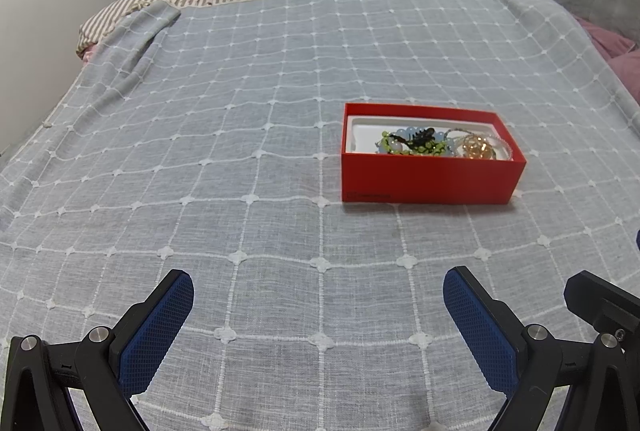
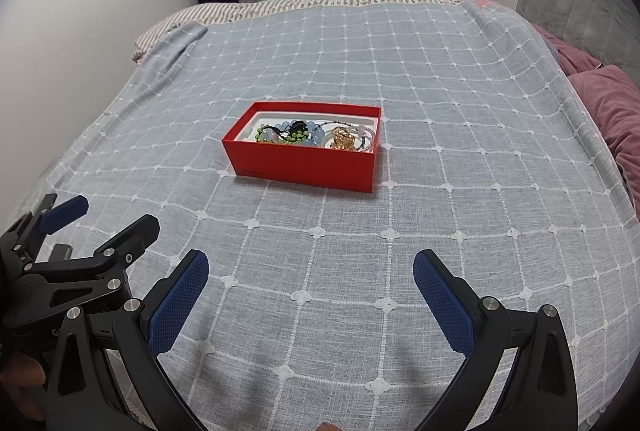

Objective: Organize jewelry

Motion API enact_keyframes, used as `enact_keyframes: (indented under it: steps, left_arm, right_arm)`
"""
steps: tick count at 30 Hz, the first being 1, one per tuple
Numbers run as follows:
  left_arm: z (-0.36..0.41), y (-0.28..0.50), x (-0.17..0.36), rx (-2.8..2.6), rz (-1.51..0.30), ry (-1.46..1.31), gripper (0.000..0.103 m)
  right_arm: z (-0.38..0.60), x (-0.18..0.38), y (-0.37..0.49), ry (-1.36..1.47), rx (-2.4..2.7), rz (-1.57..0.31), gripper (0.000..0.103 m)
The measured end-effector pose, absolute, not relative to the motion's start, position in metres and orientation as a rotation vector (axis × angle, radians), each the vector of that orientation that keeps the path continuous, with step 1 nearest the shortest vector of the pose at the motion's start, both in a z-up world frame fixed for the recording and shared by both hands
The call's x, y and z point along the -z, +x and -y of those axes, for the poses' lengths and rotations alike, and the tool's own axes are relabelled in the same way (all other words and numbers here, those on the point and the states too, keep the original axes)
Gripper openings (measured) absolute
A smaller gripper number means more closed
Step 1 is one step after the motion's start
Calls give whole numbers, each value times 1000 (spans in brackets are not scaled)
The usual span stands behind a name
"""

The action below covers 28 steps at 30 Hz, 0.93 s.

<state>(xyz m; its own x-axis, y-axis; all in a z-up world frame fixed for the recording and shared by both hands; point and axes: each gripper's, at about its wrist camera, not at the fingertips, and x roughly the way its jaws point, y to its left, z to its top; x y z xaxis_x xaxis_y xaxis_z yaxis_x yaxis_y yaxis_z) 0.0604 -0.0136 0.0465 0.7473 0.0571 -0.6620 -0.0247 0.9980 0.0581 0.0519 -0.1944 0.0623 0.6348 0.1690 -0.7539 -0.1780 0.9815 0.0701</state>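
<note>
Two hand-held grippers agape, red jewelry box ahead — well apart

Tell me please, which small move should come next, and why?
Probably bring the right tongs forward toward the open red cardboard box, since it lies nearly straight ahead of them. Both the right and the left tongs are open and empty, above the blue checked bedspread, and the tangled bead jewelry sits inside.

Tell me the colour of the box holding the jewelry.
Red outside, white lining inside. The box shows best in the right wrist view.
</note>
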Motion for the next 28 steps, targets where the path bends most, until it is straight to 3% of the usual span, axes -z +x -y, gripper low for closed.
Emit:
enact_keyframes:
  steps: [28]
  left_arm:
    - [13, 61, -47, -32, -724, 38, 102]
  right_arm:
    - [198, -63, 51, -4, -191, -858, 103]
